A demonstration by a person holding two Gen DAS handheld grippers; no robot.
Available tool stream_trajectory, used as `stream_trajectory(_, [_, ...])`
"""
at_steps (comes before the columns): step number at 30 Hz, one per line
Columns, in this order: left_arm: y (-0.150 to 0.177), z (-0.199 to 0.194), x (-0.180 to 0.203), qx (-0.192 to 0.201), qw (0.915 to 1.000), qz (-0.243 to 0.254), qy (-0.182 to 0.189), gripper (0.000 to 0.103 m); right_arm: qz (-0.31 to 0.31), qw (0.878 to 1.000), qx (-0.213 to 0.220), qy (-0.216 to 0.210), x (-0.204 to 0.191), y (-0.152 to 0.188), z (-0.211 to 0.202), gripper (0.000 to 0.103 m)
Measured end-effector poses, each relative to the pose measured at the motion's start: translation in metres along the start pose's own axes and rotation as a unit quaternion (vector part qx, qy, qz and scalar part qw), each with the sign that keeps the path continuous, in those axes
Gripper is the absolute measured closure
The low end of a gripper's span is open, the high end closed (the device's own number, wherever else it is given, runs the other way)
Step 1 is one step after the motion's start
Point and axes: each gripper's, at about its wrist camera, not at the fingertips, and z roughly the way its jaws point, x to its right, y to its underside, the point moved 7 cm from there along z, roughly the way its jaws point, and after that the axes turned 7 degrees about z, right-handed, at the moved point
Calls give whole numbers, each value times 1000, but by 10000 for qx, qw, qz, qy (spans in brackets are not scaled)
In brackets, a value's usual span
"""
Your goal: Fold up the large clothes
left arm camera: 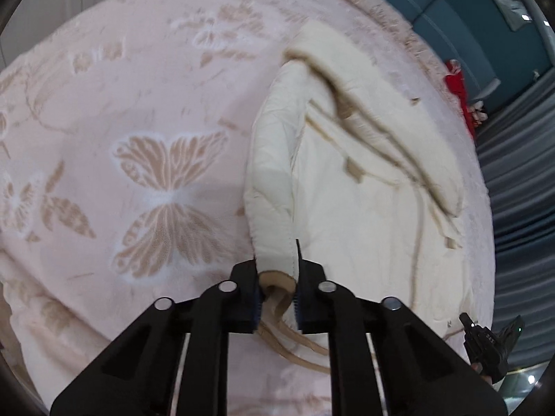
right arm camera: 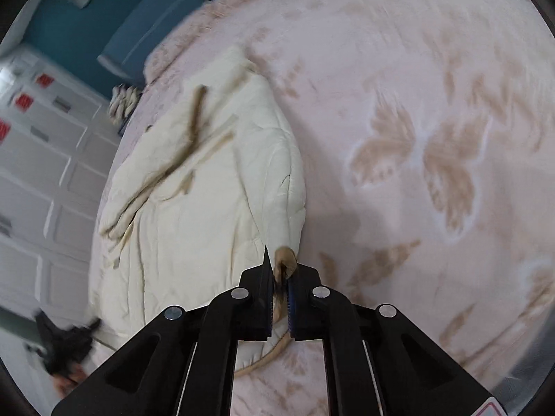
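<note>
A cream quilted coat (left arm camera: 364, 215) with tan trim lies along the right side of the pink butterfly blanket (left arm camera: 138, 104). One sleeve (left arm camera: 270, 180) runs toward my left gripper (left arm camera: 277, 279), which is shut on its tan-lined cuff. The other gripper (left arm camera: 489, 350) shows small at the lower right. In the right wrist view the same coat (right arm camera: 194, 208) lies to the left on the blanket (right arm camera: 433, 86). My right gripper (right arm camera: 281, 279) is shut on a tan-lined cuff or edge at the coat's near corner. The left gripper (right arm camera: 66, 346) appears blurred at the lower left.
A teal padded headboard (left arm camera: 451, 10) borders the far edge of the bed, with a red item (left arm camera: 458, 83) beside it. Grey curtains (left arm camera: 520, 180) hang to the right. White panelled cabinets (right arm camera: 41, 173) stand beyond the bed's left edge in the right wrist view.
</note>
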Motion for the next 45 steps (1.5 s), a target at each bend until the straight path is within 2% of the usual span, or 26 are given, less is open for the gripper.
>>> stream_trajectory(3, [1, -28, 9, 144, 9998, 166, 33, 96, -398, 9991, 105, -57, -17, 3, -26, 99])
stream_trajectory(7, [24, -79, 16, 204, 9985, 502, 96, 96, -1177, 9930, -95, 44, -25, 27, -73, 99])
stream_trajectory(12, [81, -146, 7, -21, 9972, 721, 191, 96, -1625, 9821, -906, 308, 1, 80, -130, 99])
stream_trajectory(16, [125, -194, 4, -135, 9971, 711, 241, 96, -1663, 9741, -1494, 342, 11, 128, -179, 99])
stream_trajectory(19, [129, -218, 8, 12, 9976, 633, 286, 96, -1739, 9738, -1432, 329, 3, 131, -203, 99])
stream_trajectory(22, [107, -228, 14, 346, 9973, 592, 276, 96, -1640, 9820, -934, 54, -18, 96, -215, 99])
stream_trajectory(26, [46, -213, 28, 887, 9926, 818, 103, 96, -1476, 9883, -266, -288, -47, 37, -201, 99])
stream_trajectory(28, [18, -197, 36, 1053, 9904, 900, 42, 96, -1320, 9906, -37, -348, -58, 11, -176, 99])
stream_trajectory(31, [-22, -159, 46, 1145, 9874, 1061, -251, 96, -1009, 9941, 108, -384, -67, -20, -131, 99])
stream_trajectory(38, [-90, -55, 38, 877, 9873, 990, -879, 96, -534, 9979, 324, -160, -74, -72, -44, 99])
stream_trajectory(42, [-107, -4, 30, 652, 9850, 1028, -1221, 96, -505, 9980, 368, 117, -73, -85, 2, 99])
stream_trajectory(45, [-112, 26, 22, 484, 9859, 914, -1319, 95, -471, 9981, 338, 228, -70, -91, 27, 99])
